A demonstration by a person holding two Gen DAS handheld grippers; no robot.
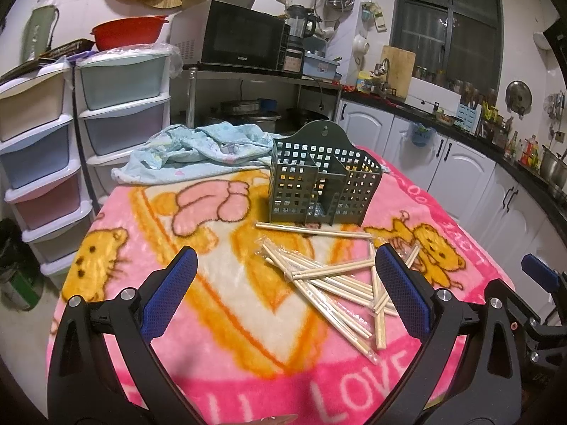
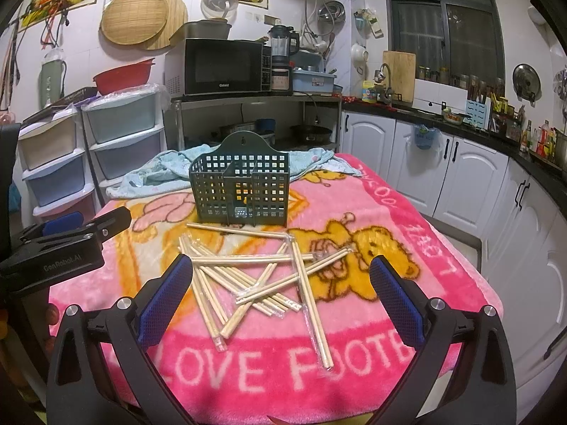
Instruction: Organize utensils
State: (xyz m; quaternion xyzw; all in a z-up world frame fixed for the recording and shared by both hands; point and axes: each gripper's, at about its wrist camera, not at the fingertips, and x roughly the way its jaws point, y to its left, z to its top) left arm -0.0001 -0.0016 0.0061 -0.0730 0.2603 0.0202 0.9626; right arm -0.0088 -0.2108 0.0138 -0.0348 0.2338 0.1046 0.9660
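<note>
Several pairs of wrapped wooden chopsticks [image 1: 329,276] lie scattered on a pink cartoon blanket [image 1: 219,318]; they also show in the right wrist view [image 2: 262,276]. A dark green perforated utensil holder [image 1: 320,177] stands upright just behind them, empty as far as I can see, and shows in the right wrist view [image 2: 241,186]. My left gripper [image 1: 285,262] is open and empty, hovering in front of the pile. My right gripper [image 2: 281,272] is open and empty, above the near edge of the pile. The left gripper's body [image 2: 60,248] shows at the left of the right wrist view.
A crumpled light-blue cloth [image 1: 198,152] lies at the table's far end. Plastic drawer units [image 1: 46,163] stand left of the table. A shelf with a microwave [image 1: 241,37] is behind. White cabinets and a cluttered counter [image 2: 460,163] run along the right.
</note>
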